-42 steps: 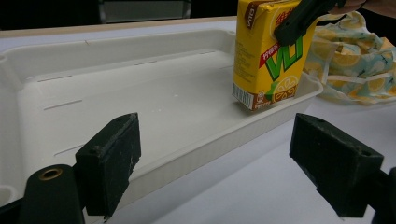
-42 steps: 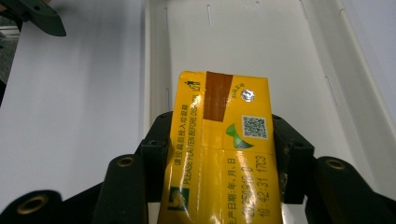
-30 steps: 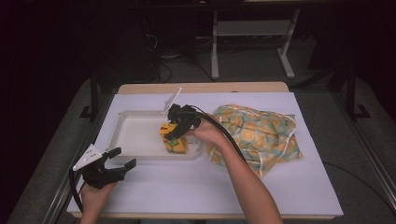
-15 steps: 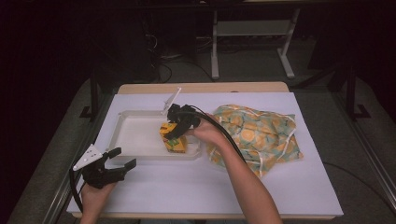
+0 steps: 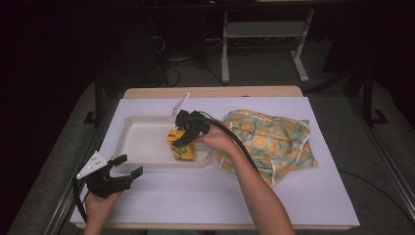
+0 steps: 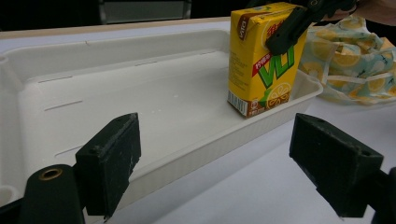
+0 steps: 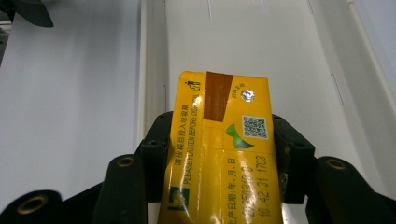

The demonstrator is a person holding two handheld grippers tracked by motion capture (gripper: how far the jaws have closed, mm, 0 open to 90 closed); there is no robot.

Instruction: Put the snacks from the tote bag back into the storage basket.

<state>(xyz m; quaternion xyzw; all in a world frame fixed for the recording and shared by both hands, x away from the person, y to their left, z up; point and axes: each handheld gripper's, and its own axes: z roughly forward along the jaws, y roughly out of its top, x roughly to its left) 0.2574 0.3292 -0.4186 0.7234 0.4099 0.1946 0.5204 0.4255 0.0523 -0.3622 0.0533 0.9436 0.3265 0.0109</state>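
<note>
Nothing has shifted — my right tool (image 5: 182,139) still clamps the juice carton (image 5: 182,147) standing in the tray (image 5: 142,147); my left tool (image 5: 128,169) waits wide open — release comes next, I judge.

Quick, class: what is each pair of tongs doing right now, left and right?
Left tongs: open, holding nothing.
Right tongs: closed on the yellow drink carton, upright in the white tray.
</note>
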